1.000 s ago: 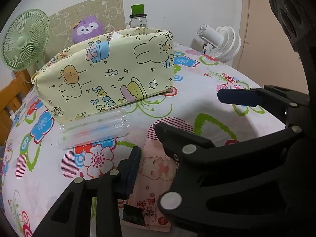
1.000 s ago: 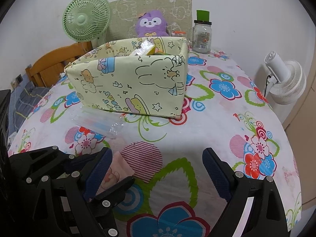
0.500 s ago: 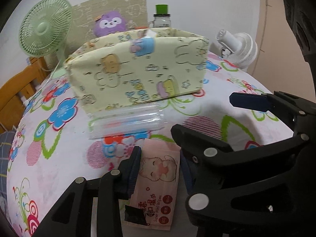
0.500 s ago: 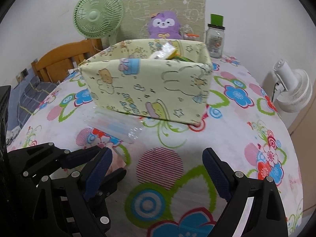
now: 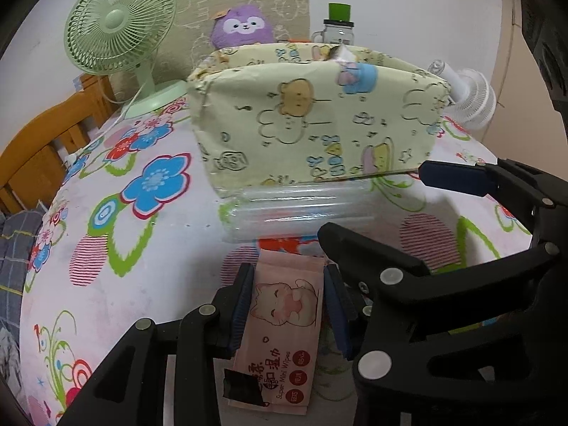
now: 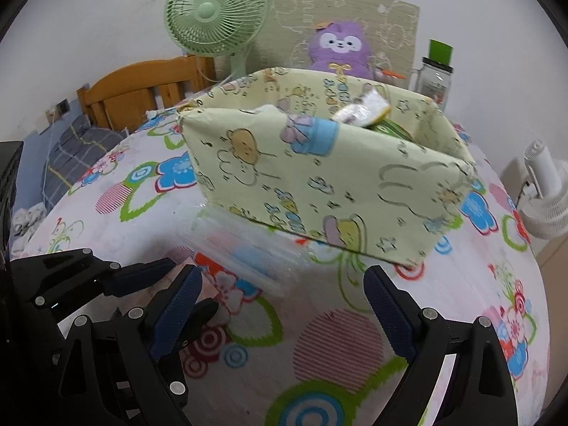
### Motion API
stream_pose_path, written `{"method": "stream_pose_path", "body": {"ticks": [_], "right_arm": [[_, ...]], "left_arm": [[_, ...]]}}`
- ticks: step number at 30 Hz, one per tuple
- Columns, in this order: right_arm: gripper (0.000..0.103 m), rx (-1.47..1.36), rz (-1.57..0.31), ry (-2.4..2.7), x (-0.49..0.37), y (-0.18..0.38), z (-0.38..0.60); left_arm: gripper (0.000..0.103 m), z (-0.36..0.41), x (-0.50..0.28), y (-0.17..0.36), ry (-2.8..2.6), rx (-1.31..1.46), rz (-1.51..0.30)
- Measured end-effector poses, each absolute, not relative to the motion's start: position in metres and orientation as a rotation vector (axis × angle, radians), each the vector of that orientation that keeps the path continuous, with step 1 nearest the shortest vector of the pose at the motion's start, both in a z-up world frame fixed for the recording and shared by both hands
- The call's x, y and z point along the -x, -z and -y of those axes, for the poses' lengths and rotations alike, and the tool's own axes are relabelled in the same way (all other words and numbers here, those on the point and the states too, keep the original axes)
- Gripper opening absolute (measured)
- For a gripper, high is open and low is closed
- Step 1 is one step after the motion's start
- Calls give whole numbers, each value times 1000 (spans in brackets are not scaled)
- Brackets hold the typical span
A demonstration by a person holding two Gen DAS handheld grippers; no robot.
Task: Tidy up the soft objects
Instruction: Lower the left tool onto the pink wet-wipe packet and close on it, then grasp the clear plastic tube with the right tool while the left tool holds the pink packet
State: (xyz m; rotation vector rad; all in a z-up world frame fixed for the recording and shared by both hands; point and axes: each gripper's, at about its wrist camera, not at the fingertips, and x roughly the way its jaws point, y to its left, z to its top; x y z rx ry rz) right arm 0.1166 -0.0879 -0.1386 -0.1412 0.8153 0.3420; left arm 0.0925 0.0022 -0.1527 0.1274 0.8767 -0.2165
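Clear packet [image 5: 298, 209] blocks path to fabric box [image 5: 316, 120]

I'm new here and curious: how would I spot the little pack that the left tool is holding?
Find the big yellow cartoon-print fabric box on the flowered tablecloth. In front of it lies a clear plastic pack, and nearer still, the left tool grips the pink wipes pack, the only one showing a cartoon cat.

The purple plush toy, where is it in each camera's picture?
Left wrist view: the purple plush toy sits top centre, behind the yellow fabric box, right of the green fan.
Right wrist view: it sits top, right of centre, behind the box's back wall.
Shared landmark: the green fan, left of the toy in both.
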Motion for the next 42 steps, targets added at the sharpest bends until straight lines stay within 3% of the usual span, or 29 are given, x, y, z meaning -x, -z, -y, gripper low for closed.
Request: {"method": "stream_pose_path", "body": {"ticks": [24, 34, 36, 42], "right_arm": [[81, 219, -817, -394, -148, 145, 59], [44, 181, -886, -462, -150, 152, 55], [31, 186, -886, -479, -147, 151, 54], [22, 184, -898, -471, -142, 151, 56]], "left_arm": [[41, -24, -111, 153, 216, -139, -884], [42, -24, -111, 153, 214, -133, -886], [42, -25, -112, 153, 212, -128, -889], [42, -21, -110, 153, 193, -136, -887]]}}
